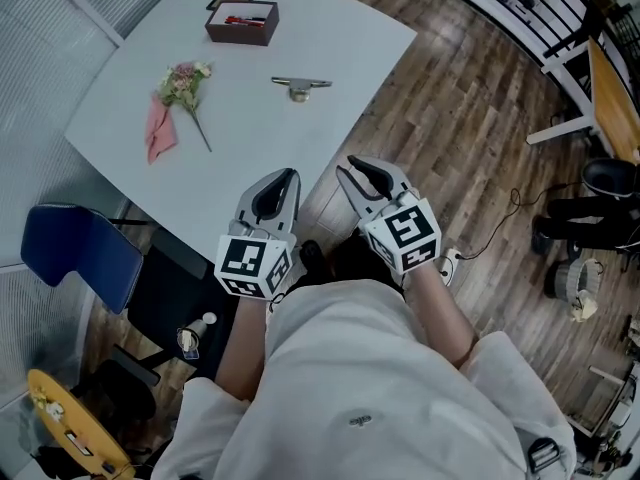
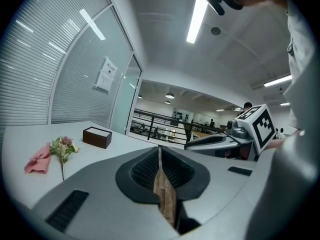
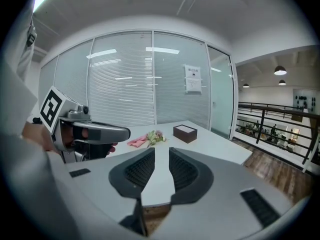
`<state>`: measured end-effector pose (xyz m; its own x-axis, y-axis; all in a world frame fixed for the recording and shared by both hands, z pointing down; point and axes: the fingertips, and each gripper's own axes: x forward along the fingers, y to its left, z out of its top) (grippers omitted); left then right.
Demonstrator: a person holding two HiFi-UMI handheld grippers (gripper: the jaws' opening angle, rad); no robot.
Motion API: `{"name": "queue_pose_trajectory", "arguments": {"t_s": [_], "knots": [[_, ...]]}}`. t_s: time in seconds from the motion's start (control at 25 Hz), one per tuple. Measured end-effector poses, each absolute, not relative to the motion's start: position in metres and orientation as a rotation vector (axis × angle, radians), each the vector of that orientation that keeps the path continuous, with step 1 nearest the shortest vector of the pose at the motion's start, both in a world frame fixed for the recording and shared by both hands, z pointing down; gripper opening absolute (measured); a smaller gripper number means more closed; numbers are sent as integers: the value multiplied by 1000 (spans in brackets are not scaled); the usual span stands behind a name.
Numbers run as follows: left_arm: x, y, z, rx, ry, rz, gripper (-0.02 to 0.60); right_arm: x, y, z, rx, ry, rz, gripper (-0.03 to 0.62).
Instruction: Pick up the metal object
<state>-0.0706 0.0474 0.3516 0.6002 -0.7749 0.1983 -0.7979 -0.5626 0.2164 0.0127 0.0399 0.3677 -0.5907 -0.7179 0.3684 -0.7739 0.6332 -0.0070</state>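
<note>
Grippers are held side by side before the person's chest, both pointing slightly downward at the desk's (image 1: pixel 300 28) near edge. The left gripper (image 1: pixel 287 176) has its jaws pressed together with nothing between them; the right gripper (image 1: pixel 350 168) has its jaws apart and empty, just off the desk's edge above the wooden floor (image 1: pixel 450 118). Farther on, the metal object (image 1: pixel 300 86) lies near the desk's right edge, well apart from both grippers, with a flower (image 1: pixel 185 86) and pink cloth (image 1: pixel 160 133) toward the left edge and a brown box (image 1: pixel 242 23) by the far edge. Only the head view shows the metal object; the right gripper view adds a glass wall (image 3: pixel 125 79) with blinds.
</note>
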Motion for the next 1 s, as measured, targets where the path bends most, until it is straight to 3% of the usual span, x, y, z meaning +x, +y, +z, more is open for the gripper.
{"name": "queue_pose_trajectory", "arguments": {"t_s": [1.0], "knots": [[-81, -35, 380, 2418, -1370, 171, 31, -1, -74, 409, 1062, -2471, 227, 97]]}}
